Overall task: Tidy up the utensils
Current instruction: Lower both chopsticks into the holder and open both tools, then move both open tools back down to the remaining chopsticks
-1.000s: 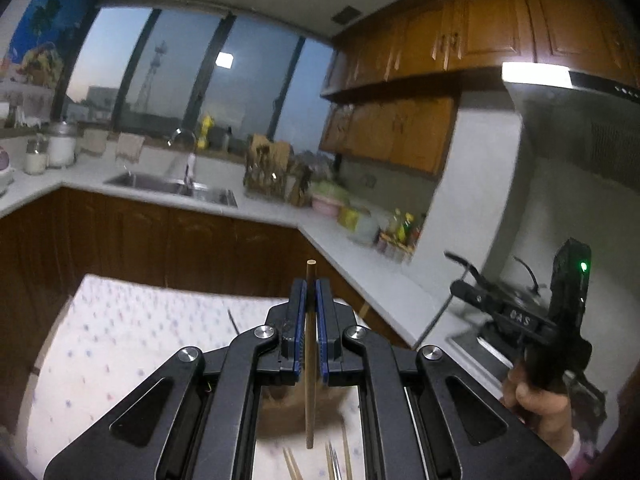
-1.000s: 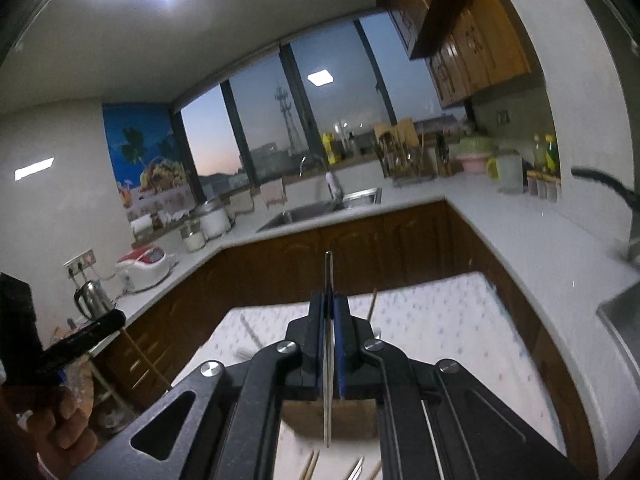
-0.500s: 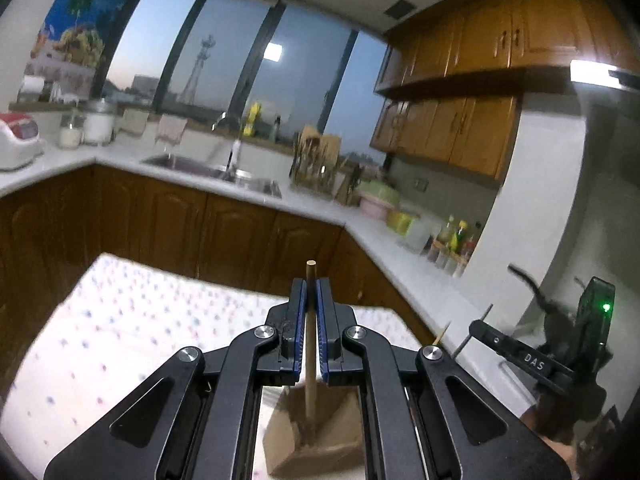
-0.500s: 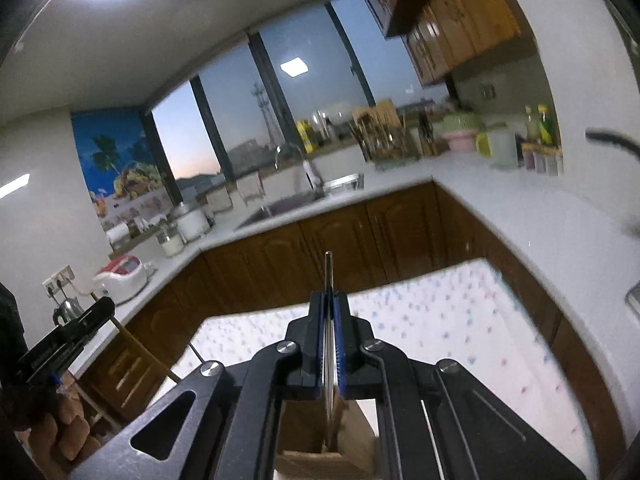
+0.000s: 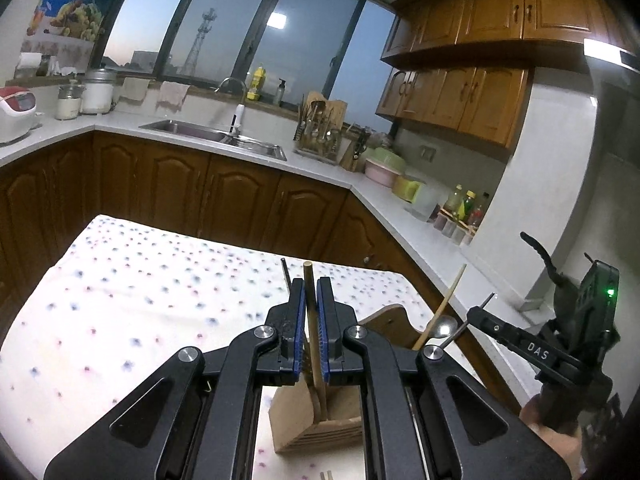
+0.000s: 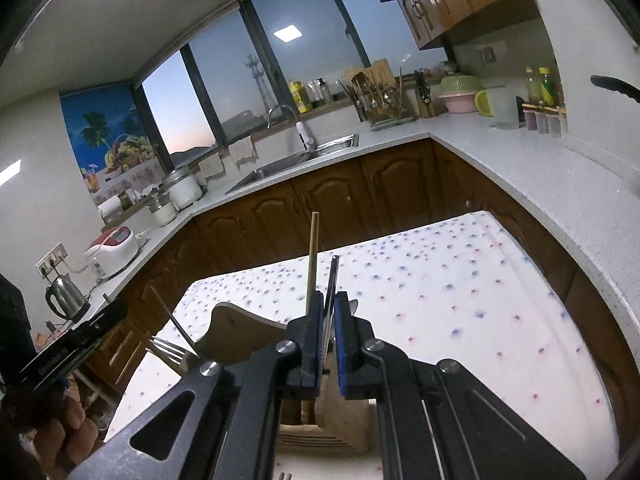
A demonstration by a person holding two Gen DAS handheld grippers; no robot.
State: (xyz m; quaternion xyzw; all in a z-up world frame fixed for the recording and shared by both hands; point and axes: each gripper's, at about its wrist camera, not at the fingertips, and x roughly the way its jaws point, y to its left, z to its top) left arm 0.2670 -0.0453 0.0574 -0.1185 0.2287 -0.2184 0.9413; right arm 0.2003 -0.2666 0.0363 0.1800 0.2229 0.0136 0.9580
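My left gripper [image 5: 308,292] stands over a wooden utensil holder [image 5: 316,420] on the spotted tablecloth [image 5: 120,300]. A wooden chopstick [image 5: 310,312] stands between its blue pads, its lower end inside the holder; the jaws have eased slightly apart around it. My right gripper [image 6: 327,308] is over the same holder [image 6: 340,416] with a thin metal utensil handle [image 6: 332,280] between its pads, which are parted a little. A second wooden chopstick [image 6: 311,264] stands just left of it. The right gripper also shows in the left wrist view [image 5: 524,344].
A wooden chair back [image 5: 392,324] stands behind the holder, with a spoon [image 5: 446,326] and a fork [image 6: 168,350] sticking up near it. Kitchen counter [image 5: 420,232], sink [image 5: 216,138] and cabinets surround the table. Loose chopstick tips [image 5: 325,474] lie at the near edge.
Both grippers have come down over the holder, and the utensils' lower ends now sit inside it. The jaws of both have loosened slightly around their utensils.
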